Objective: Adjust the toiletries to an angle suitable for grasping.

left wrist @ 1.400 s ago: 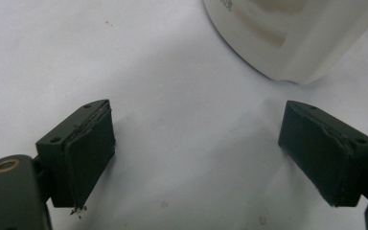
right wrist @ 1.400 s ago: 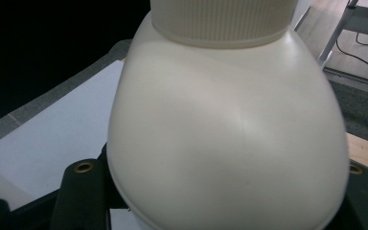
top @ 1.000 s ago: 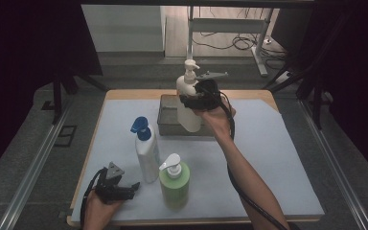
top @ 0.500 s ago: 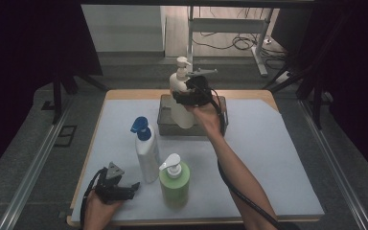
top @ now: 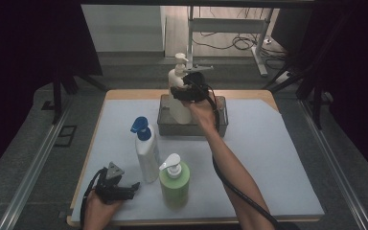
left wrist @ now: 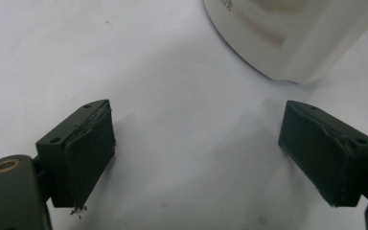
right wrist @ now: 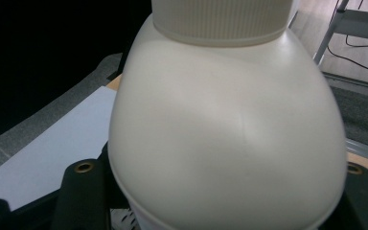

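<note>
Right tongs (top: 184,91) clamped the cream pump bottle (top: 178,98) at its smooth, probably slippery shoulder, apparently rigid and moderately heavy; left tongs (top: 124,188) stood released.

My right black two-jaw gripper (top: 181,92) shows dark against the cream-white plastic pump bottle (top: 178,93), whose plain, unpatterned skin carries a ribbed cream collar (right wrist: 223,21) at the neck. The far bin is a smoky grey translucent plastic tray (top: 220,125). Near left stand a white plastic bottle with a blue pump cap (top: 146,154) and a pale green plastic bottle with a white pump (top: 175,182). The light grey-blue table mat (top: 268,158) lies plain over a tan wooden tabletop (top: 124,94). My left black gripper (top: 133,187) has matte black pads (left wrist: 88,158).
</note>
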{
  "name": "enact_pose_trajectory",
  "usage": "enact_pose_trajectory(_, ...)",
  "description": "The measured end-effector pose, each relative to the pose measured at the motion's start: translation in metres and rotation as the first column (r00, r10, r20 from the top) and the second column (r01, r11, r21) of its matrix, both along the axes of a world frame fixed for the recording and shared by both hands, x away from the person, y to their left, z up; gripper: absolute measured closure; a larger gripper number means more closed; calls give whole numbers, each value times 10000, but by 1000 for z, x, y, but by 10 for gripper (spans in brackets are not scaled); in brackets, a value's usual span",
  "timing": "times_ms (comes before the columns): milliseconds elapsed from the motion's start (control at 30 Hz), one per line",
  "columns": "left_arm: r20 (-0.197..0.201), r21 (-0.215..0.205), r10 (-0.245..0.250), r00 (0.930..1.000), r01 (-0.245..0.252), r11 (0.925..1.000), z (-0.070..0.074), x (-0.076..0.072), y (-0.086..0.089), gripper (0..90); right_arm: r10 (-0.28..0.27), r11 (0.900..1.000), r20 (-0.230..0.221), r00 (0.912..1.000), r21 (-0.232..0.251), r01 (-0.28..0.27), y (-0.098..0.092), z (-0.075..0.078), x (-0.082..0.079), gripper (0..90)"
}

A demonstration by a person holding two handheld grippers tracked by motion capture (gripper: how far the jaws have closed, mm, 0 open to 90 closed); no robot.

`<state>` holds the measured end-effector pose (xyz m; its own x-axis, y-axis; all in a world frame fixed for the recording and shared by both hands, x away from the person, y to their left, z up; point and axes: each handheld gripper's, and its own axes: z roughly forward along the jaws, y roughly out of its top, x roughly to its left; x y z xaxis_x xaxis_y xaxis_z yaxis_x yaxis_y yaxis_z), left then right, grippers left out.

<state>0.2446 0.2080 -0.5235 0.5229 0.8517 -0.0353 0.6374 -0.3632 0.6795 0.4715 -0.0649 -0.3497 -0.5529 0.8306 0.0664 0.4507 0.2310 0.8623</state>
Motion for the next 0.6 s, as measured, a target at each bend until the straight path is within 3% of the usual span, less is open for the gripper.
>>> enact_pose_trajectory(600, 3, -6, 1, 10000, -1, 10000, 0, 0, 0, 121, -82, 9994, 32, 10000, -327, 83, 7, -26, 8, 372)
